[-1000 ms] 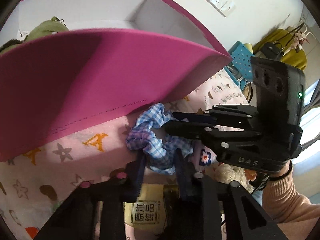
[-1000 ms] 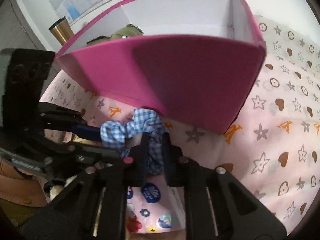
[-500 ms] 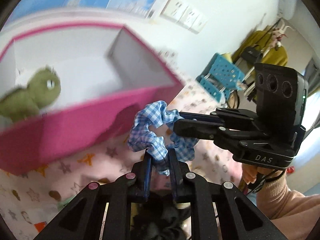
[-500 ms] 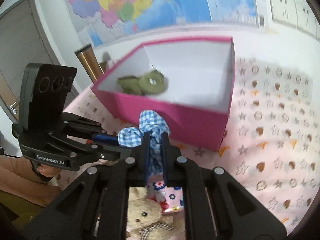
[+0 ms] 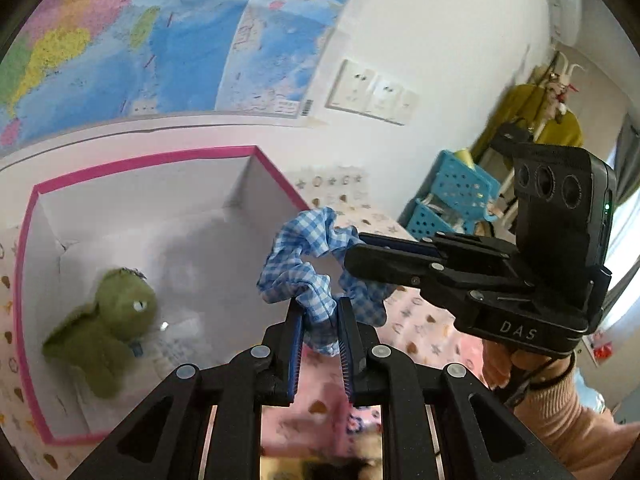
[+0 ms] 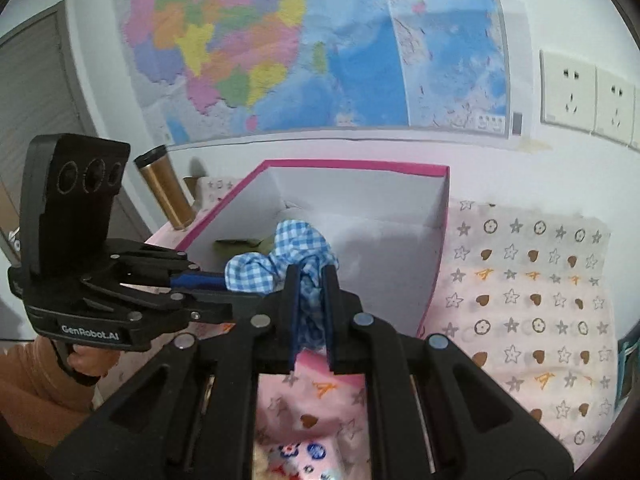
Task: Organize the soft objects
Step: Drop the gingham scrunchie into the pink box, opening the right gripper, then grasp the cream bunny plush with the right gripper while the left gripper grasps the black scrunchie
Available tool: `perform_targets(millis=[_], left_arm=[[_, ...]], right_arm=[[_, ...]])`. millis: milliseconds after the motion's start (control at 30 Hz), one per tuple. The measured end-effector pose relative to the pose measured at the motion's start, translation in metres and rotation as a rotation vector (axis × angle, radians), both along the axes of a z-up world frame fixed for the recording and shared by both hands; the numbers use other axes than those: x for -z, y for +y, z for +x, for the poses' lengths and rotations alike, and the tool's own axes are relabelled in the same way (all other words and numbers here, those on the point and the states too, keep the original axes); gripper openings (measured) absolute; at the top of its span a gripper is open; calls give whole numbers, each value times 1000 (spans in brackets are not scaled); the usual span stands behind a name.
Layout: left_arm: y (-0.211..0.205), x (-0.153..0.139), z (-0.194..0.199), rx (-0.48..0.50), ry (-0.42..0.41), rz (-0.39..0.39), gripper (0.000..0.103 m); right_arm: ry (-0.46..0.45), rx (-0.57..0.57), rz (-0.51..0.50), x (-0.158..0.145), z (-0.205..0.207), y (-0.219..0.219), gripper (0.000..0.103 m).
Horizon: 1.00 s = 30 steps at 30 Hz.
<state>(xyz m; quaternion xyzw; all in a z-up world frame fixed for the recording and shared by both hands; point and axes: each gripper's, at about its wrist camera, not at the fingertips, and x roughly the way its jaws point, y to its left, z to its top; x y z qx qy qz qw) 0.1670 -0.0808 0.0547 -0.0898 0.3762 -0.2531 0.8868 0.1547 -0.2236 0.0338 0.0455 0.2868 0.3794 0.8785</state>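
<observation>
A blue-and-white checked scrunchie (image 5: 308, 256) hangs in the air between both grippers, above the near edge of the pink box (image 5: 24, 264). My left gripper (image 5: 318, 304) is shut on its lower loop. My right gripper (image 5: 352, 252) comes in from the right and is shut on its other side. In the right wrist view the scrunchie (image 6: 280, 260) is pinched by my right gripper (image 6: 310, 276), and my left gripper (image 6: 216, 280) holds it from the left. A green plush toy (image 5: 104, 316) lies inside the white-lined box (image 6: 436, 272).
A pink cloth with stars and hearts (image 6: 532, 304) covers the table. A gold tumbler (image 6: 164, 192) stands left of the box. A map (image 6: 280, 48) and wall sockets (image 6: 576, 92) are behind. Blue baskets (image 5: 452, 204) stand at the right.
Both grippers have lifted the scrunchie from table level to above the box's near wall. The box interior and the green plush now show from above.
</observation>
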Motion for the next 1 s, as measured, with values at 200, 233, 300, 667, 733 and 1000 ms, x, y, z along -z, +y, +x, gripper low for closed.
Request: perform_targets(millis=[200, 233, 300, 667, 733, 1000], left_arm=[[10, 23, 32, -59, 82, 35, 19], [10, 30, 38, -63, 109, 37, 22], [11, 37, 43, -86, 131, 44, 30], [23, 28, -3, -97, 43, 49, 39], [21, 25, -15, -56, 26, 32, 39], [0, 33, -72, 107, 3, 34, 41]], right_arm=[[77, 32, -43, 23, 27, 8, 13], [89, 35, -54, 27, 30, 10, 15], [118, 46, -70, 36, 34, 11, 20], [77, 22, -14, 34, -19, -25, 40], [83, -12, 7, 36, -36, -32, 41], [118, -128, -76, 65, -91, -28, 55]])
